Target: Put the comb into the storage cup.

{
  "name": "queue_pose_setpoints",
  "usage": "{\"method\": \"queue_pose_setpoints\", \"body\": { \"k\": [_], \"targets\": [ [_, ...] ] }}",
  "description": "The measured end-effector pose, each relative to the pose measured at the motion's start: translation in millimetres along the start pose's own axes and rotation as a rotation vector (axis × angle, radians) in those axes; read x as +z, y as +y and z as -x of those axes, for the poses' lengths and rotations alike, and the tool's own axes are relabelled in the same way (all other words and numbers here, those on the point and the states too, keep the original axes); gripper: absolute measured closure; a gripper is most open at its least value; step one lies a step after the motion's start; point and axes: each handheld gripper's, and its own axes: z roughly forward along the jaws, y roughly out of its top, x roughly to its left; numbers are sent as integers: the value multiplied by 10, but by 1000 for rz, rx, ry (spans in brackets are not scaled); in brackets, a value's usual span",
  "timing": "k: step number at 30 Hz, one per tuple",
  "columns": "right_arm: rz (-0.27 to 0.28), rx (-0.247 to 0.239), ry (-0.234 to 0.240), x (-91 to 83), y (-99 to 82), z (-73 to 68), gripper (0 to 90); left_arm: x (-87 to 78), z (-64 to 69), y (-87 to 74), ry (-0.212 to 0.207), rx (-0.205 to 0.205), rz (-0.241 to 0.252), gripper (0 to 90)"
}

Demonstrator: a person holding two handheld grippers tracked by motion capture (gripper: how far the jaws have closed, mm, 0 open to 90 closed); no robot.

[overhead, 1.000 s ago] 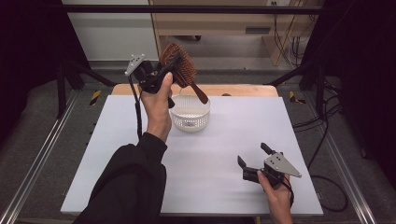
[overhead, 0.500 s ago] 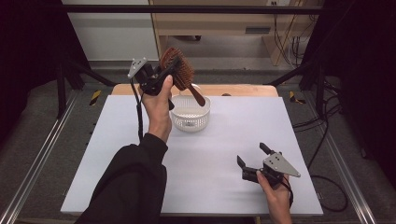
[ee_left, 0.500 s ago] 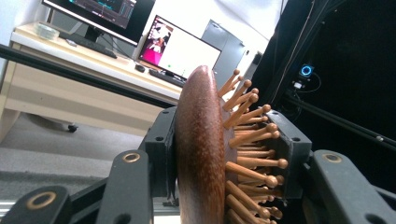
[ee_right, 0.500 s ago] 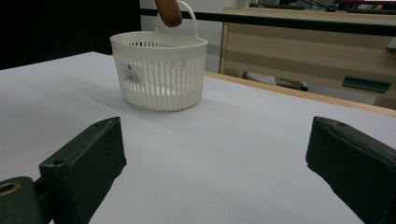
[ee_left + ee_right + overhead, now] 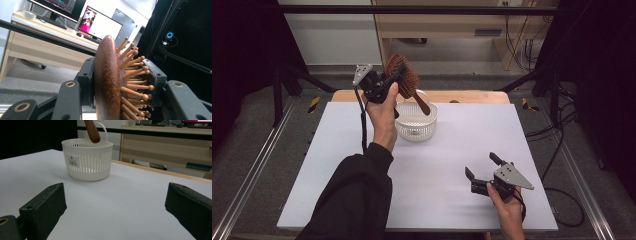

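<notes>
Barely shifted since a moment ago, left claw [image 5: 384, 86] clamps the wooden hairbrush [image 5: 404, 80] above the white basket [image 5: 416, 126] — next it needs lowering in — while right claw [image 5: 482, 171] rests open on the surface [image 5: 312, 165].

From my right gripper [image 5: 116, 207] I look across the white table [image 5: 130, 202] between two black jaws standing wide apart, nothing between them. Ahead sits a white slatted basket [image 5: 87, 160] with a handle, and a brown wooden handle [image 5: 92, 130] hangs over its rim.
</notes>
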Motion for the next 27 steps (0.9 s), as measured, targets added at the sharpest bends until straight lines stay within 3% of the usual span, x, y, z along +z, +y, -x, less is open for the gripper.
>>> {"method": "queue_pose_setpoints", "body": {
  "k": [5,13,18,27],
  "targets": [
    [28,-29,7,19,31,33,37,21,-15,-26,3,-1,-5,512],
    [59,-29,6,11,41,119,37,39,-42,-47,13,11,-8,512],
    [57,-3,7,-19,19,124,27,46,-66,-91,22,14,-20,512],
    [44,-18,24,-4,4,108,19,71,-85,-195,30,9,-33,511]
  ]
}}
